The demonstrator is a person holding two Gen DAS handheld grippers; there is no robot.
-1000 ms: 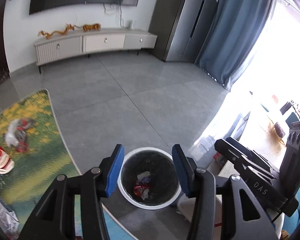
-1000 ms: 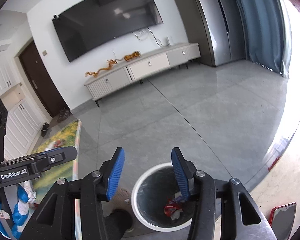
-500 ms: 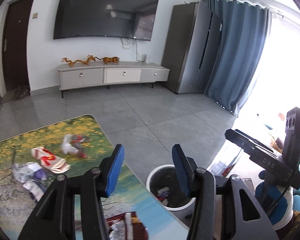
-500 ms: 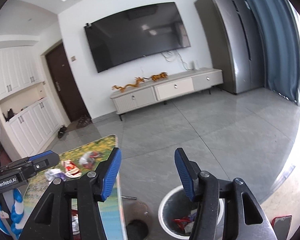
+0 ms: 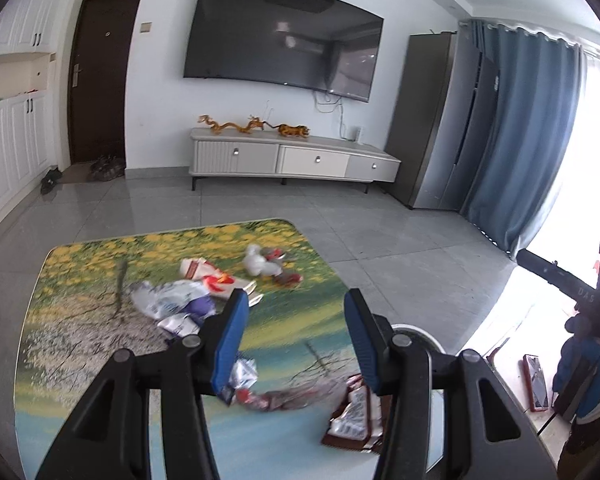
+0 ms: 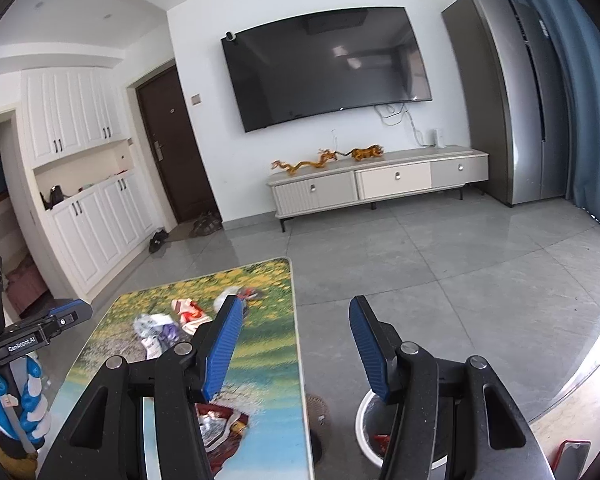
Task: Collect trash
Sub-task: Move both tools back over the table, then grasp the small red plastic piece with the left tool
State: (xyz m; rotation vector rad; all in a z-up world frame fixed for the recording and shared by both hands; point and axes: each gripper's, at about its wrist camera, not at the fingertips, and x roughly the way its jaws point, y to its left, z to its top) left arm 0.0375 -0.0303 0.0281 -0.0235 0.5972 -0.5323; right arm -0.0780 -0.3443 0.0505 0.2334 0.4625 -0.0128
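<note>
Hovering both sets of fingers spread and empty over the littered bench (image 5: 80,360).
I risk nudging the near wrapper (image 5: 354,416), lower centre, off the edge, missing the bin (image 6: 366,424).

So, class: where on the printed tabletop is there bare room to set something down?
Free: the strip between the white-and-red packet and the brown wrapper, and the near left corner of the table. Crowded: the far middle, around the crumpled clear bag.

Wrappers (image 5: 188,300) litter the table (image 5: 80,352).
</note>
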